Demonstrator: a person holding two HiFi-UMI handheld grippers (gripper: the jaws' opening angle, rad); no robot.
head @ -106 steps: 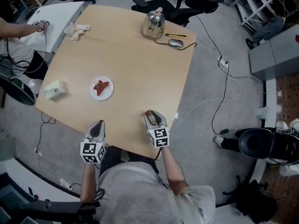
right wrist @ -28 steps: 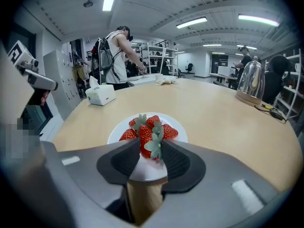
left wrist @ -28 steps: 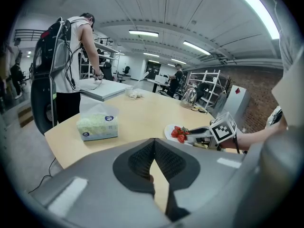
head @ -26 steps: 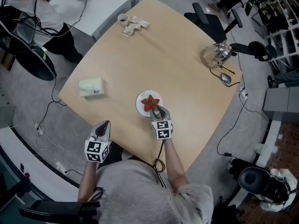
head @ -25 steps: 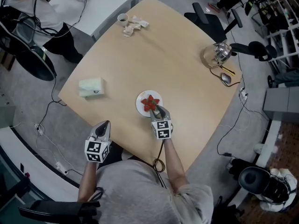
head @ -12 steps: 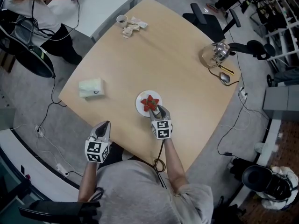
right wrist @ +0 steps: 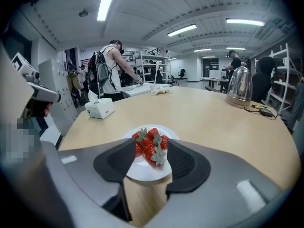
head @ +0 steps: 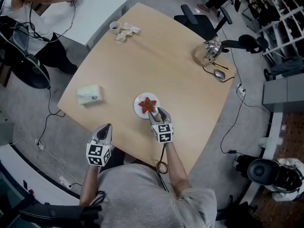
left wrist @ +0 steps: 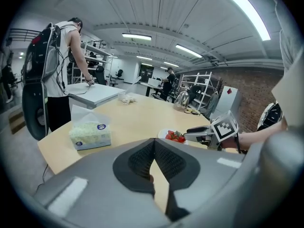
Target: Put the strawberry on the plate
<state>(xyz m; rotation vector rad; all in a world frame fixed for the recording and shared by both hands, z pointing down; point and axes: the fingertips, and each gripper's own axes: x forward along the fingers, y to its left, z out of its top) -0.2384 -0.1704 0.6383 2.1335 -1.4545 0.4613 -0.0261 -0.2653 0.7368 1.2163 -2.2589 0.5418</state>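
Note:
A small white plate (head: 138, 109) (right wrist: 147, 174) sits near the front of the wooden table with a heap of red strawberries (head: 147, 104) (right wrist: 150, 146) on it. My right gripper (head: 156, 112) (right wrist: 151, 144) hovers at the plate's near rim. Its jaws have just been opening and now stand wide apart, the pads touching no berry; the heap shows through the gap. My left gripper (head: 104, 128) (left wrist: 154, 141) hangs off the table's front left edge, its jaws together with nothing between them. In the left gripper view the plate (left wrist: 164, 134) and the right gripper (left wrist: 189, 131) lie ahead to the right.
A tissue box (head: 88, 94) lies left of the plate. At the far side stand a metal kettle (head: 207, 50), a computer mouse (head: 220, 73), and a cup with crumpled paper (head: 118, 30). A person works at a white table (head: 90, 13) beyond; office chairs surround.
Earlier my right gripper held a strawberry near the table's front edge; that berry now lies on the plate and the gripper has lifted slightly off the heap. The left gripper has stayed put.

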